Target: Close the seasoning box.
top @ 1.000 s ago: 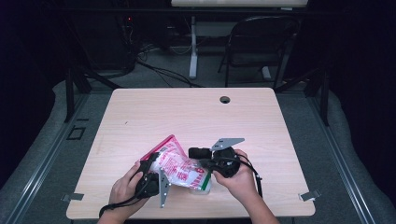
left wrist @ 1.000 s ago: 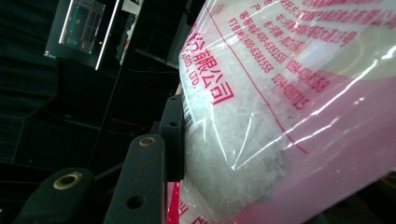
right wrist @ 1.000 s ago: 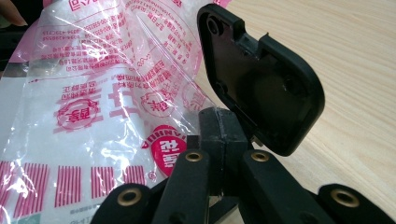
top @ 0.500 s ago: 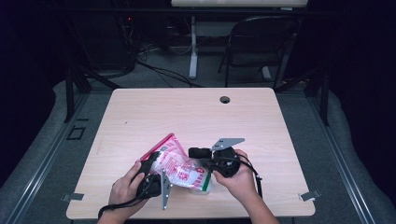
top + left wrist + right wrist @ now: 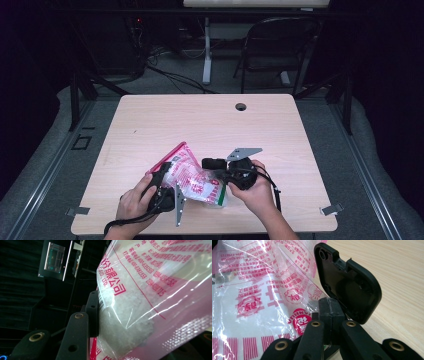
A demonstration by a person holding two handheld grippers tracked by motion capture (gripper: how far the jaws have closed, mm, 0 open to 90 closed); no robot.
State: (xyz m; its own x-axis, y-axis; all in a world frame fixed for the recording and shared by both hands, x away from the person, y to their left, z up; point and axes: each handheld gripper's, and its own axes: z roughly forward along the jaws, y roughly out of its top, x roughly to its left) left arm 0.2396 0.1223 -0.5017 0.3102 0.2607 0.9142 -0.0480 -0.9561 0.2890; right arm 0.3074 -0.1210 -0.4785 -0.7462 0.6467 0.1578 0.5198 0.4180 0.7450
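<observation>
A clear plastic bag (image 5: 192,180) with red print and white granules inside lies near the table's front edge, between both hands. My left gripper (image 5: 170,187) is shut on the bag's left side. In the left gripper view its left pad (image 5: 93,312) presses into the bag (image 5: 140,302), and the bag hides the other jaw. My right gripper (image 5: 219,167) comes in from the right. In the right gripper view its jaws (image 5: 329,308) stand together on the base of a flat black plastic piece (image 5: 348,282), like a clip, right beside the bag (image 5: 257,297).
The light wooden table (image 5: 200,125) has a round cable hole (image 5: 241,106) near its far edge. A dark chair (image 5: 280,45) and cables stand on the floor behind it. Metal brackets (image 5: 331,210) sit at the front corners.
</observation>
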